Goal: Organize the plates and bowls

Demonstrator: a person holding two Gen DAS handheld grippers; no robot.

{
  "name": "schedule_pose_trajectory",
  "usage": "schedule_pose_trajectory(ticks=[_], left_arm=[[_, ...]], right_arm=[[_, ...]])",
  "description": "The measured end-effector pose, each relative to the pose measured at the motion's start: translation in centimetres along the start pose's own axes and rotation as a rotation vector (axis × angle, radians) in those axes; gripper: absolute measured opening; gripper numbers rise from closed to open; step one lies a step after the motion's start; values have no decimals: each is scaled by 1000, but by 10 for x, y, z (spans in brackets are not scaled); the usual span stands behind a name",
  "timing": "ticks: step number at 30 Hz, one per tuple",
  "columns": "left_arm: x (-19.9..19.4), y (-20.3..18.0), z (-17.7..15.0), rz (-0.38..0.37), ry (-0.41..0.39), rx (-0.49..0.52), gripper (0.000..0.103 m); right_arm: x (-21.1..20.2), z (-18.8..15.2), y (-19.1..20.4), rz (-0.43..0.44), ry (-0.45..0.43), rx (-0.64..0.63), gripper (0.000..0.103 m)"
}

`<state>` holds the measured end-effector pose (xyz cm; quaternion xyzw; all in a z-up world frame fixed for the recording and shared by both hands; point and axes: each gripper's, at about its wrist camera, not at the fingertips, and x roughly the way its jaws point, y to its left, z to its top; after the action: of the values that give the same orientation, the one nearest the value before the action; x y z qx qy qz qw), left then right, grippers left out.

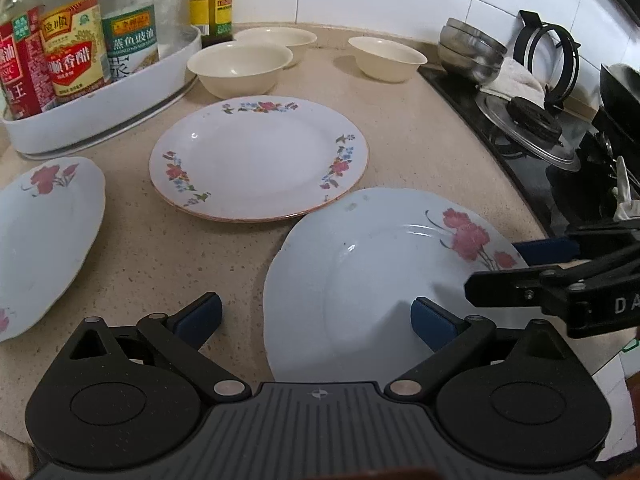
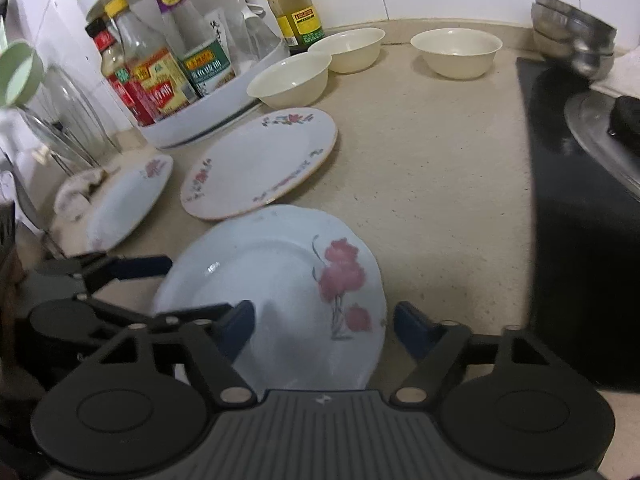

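A pale blue plate with a red flower lies nearest on the beige counter. My left gripper is open and straddles its left rim, one finger over the plate and one over the counter. My right gripper is also open and straddles the right rim, with no pad pressing on the plate. A white plate with a floral rim lies just behind. A second pale blue plate sits to the left. Three cream bowls stand at the back.
A white turntable tray of sauce bottles stands at the back left. At the right are a black stove with a pot lid, and stacked steel bowls. A cloth and glassware sit at the far left.
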<state>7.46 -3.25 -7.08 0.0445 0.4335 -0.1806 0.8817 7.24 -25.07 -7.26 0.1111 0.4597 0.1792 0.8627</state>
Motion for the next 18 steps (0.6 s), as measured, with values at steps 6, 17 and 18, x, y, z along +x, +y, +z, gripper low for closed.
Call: schedule_pose_trajectory(ticks=[6,17,18], left_arm=[[-3,-8,-4,35,-6,-41,101],[-8,-34,-12,98,-23,-130,98],[-8,-34,-11,110,-27,-146,97]], right_arm=[[-9,-8,-10,41,-3,15,55],[-13,-16,-27,181,-14,-41,58],[-13,-17,-26,179,-21,-41,57]])
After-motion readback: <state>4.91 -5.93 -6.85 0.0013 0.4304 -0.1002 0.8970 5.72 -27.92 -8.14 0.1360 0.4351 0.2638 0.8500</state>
